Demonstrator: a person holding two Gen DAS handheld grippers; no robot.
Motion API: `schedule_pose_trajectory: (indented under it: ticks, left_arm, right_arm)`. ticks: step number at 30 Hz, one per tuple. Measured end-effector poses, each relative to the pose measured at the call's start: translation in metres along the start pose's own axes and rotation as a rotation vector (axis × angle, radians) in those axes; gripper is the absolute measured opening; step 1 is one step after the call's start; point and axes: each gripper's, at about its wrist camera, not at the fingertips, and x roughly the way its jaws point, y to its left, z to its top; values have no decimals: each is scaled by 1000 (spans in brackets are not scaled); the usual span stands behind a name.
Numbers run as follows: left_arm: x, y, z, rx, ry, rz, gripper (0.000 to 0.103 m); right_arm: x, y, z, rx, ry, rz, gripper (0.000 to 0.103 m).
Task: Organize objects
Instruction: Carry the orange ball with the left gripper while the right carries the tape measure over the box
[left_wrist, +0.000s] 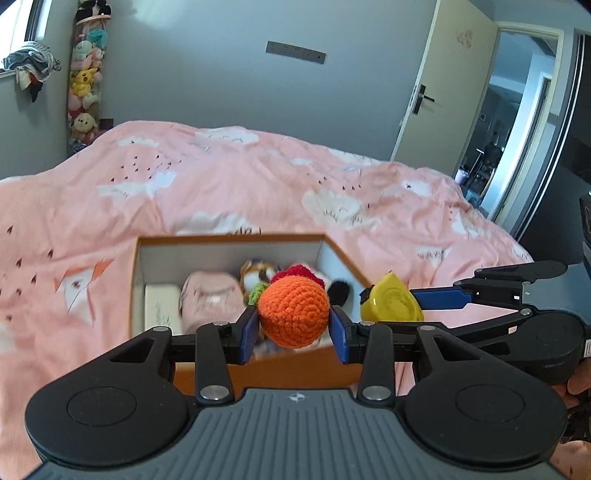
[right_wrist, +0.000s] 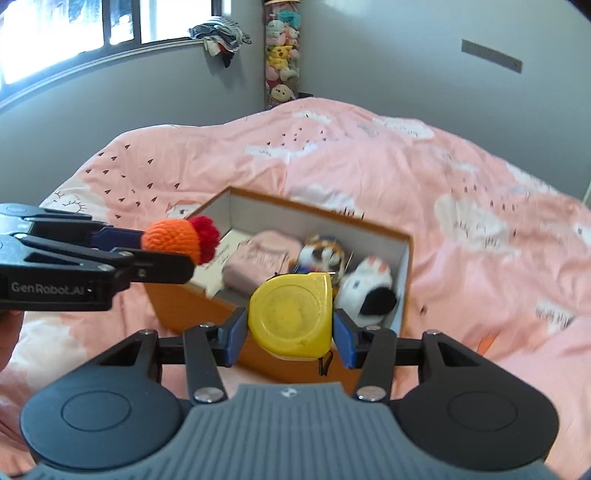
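Observation:
An orange cardboard box (left_wrist: 229, 237) with white inner walls lies on the pink bed; it also shows in the right wrist view (right_wrist: 317, 210). Inside are a pink pouch (right_wrist: 264, 254), a tiger plush (right_wrist: 323, 254) and a black-and-white plush (right_wrist: 365, 291). My left gripper (left_wrist: 293, 326) is shut on an orange crocheted ball with a red tuft (left_wrist: 293, 312), held over the box's near edge; the ball also shows in the right wrist view (right_wrist: 171, 238). My right gripper (right_wrist: 290, 332) is shut on a yellow tape measure (right_wrist: 291, 314), held above the box's near right corner; it also shows in the left wrist view (left_wrist: 391, 301).
The pink duvet with cloud prints (left_wrist: 258, 177) covers the whole bed. A hanging column of plush toys (left_wrist: 85, 81) stands in the far corner. A door (left_wrist: 436, 85) stands open at the right. A window with clothes on its sill (right_wrist: 218, 37) is at the left.

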Motion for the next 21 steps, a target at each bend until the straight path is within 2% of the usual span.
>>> schedule_pose_trajectory:
  ticks: [5,13,21]
  left_arm:
    - [38,4,14,-45,26,6,46]
    - [88,18,9,-120,124,-13,46]
    - [110,32,3,-138,169,3,46]
  right_arm:
    - [31,-18,25,-51,79,-12,52]
    - [109,-43,41,-88,346,-2,52]
    - [163,-44,41,-127,561,-9,52]
